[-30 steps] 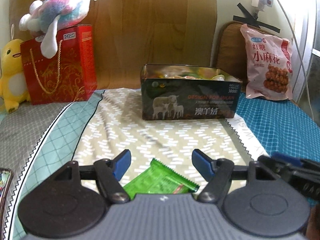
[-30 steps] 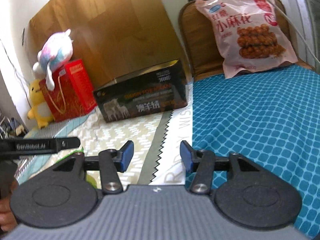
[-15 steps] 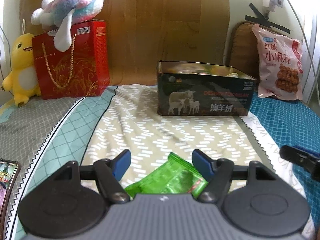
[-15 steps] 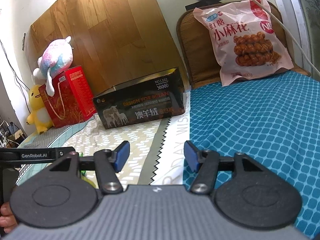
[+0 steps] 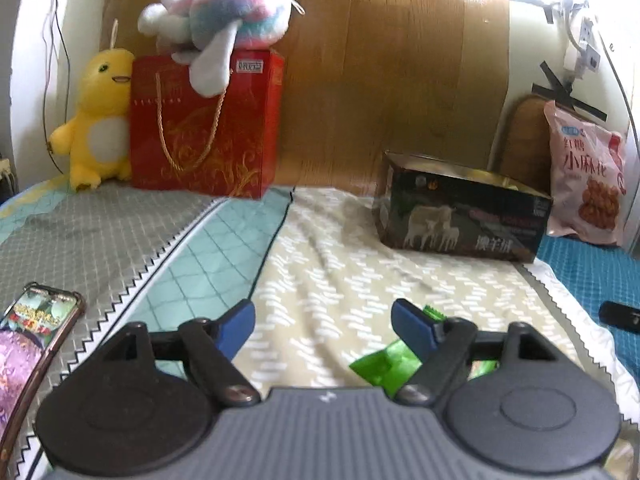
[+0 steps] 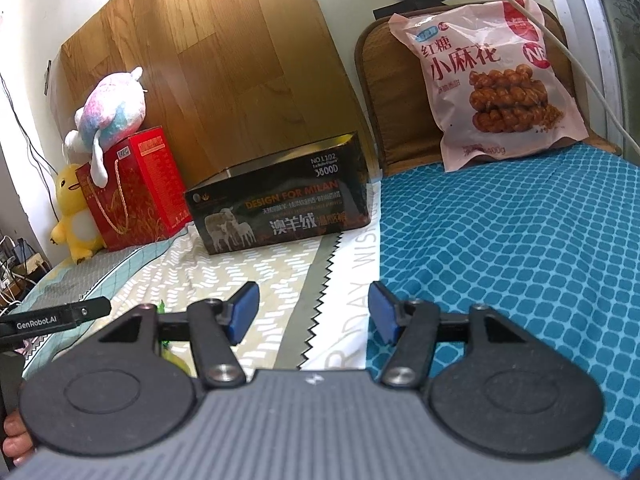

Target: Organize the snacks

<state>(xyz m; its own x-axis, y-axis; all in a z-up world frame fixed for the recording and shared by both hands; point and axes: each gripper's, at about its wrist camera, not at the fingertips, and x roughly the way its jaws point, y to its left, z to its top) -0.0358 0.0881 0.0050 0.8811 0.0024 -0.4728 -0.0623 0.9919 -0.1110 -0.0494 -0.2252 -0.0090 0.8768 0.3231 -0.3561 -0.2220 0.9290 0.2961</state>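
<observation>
Both sets of jaws are standing wide apart and gripping nothing: my left gripper (image 5: 323, 326) is hovering over the pale patterned strip of the bedspread (image 5: 332, 280), and my right gripper (image 6: 313, 312) is hanging over the seam where that strip meets the blue checked cloth (image 6: 520, 248). I am seeing the green snack packet (image 5: 386, 364) lying flat on the bedspread, not between the left fingers but off to their right side, partly tucked under the right blue pad (image 5: 412, 326) and its linkage. From the right wrist view only a sliver of green is showing behind the left finger's linkage. Further out, the dark open box (image 5: 460, 216) printed with sheep is sitting on the bedspread, well apart from the packet, and the pink bag of twisted snacks (image 6: 492, 80) is leaning against a brown cushion (image 6: 384, 92) at the headboard. A red gift bag (image 5: 204, 124) is standing to the left with a pastel plush (image 5: 224, 20) lying on top and a yellow plush (image 5: 96, 116) beside it. A phone (image 5: 32, 340) is lying at my left edge.
</observation>
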